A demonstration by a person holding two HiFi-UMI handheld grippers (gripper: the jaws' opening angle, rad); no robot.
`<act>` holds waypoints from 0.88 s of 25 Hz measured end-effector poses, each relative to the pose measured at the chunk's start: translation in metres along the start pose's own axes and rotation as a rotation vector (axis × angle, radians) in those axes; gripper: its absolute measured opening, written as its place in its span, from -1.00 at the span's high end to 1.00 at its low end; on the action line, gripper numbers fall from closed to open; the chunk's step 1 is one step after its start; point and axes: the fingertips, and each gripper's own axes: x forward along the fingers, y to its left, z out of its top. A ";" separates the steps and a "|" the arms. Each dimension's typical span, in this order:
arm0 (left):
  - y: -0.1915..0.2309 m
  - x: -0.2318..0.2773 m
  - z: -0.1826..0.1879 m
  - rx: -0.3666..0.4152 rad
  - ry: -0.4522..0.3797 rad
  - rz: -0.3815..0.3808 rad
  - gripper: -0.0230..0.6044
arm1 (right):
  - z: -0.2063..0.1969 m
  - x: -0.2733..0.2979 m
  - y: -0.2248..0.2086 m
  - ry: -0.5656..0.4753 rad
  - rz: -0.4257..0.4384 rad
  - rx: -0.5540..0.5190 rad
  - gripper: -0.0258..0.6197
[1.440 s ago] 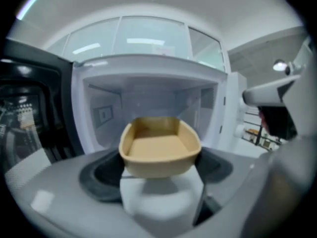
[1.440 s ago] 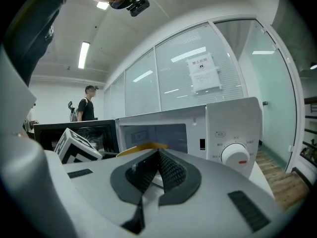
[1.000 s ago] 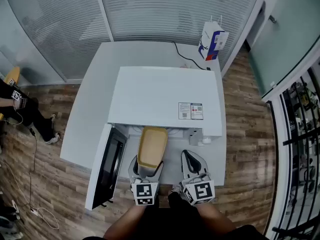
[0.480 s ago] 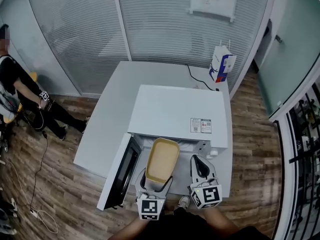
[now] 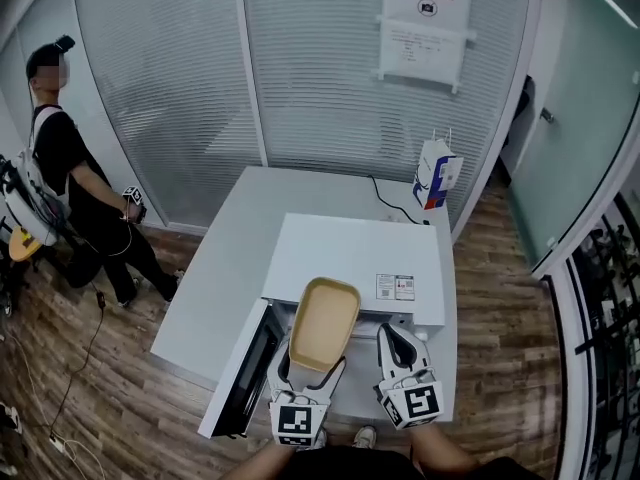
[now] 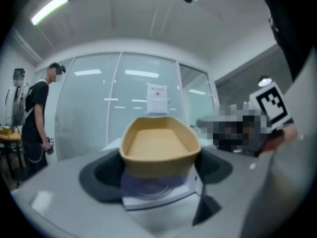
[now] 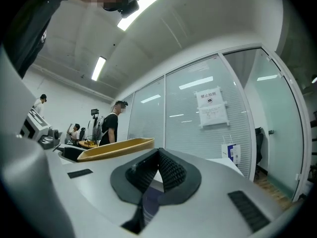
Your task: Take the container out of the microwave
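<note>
since a second ago the container (image 5: 325,323) has been raised out in front of the microwave (image 5: 350,258), clamped at its near end by the left tool (image 5: 310,368), its long axis pointing away. the right tool (image 5: 400,336), just beside, is clenched empty.

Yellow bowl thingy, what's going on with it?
It's being taken out with hand-held tongs. The left tongs are clamped on the tan container, holding it out in the open, clear of the white microwave, whose door hangs open. The right tongs are shut and empty beside it.
</note>
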 end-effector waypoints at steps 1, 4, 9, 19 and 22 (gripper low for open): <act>0.000 0.005 0.006 0.001 -0.010 -0.001 -0.50 | 0.004 0.000 -0.001 -0.007 0.003 -0.006 0.92; 0.004 0.019 0.022 0.012 -0.044 0.001 -0.50 | 0.012 0.005 -0.005 -0.028 0.004 -0.013 0.92; 0.009 0.027 0.034 0.023 -0.066 0.010 -0.50 | 0.022 0.007 -0.007 -0.044 -0.001 -0.057 0.92; 0.005 0.031 0.045 0.047 -0.072 0.001 -0.50 | 0.051 0.006 -0.011 -0.096 -0.008 -0.070 0.92; 0.005 0.031 0.047 0.050 -0.077 0.003 -0.50 | 0.046 0.007 -0.015 -0.083 -0.017 -0.054 0.92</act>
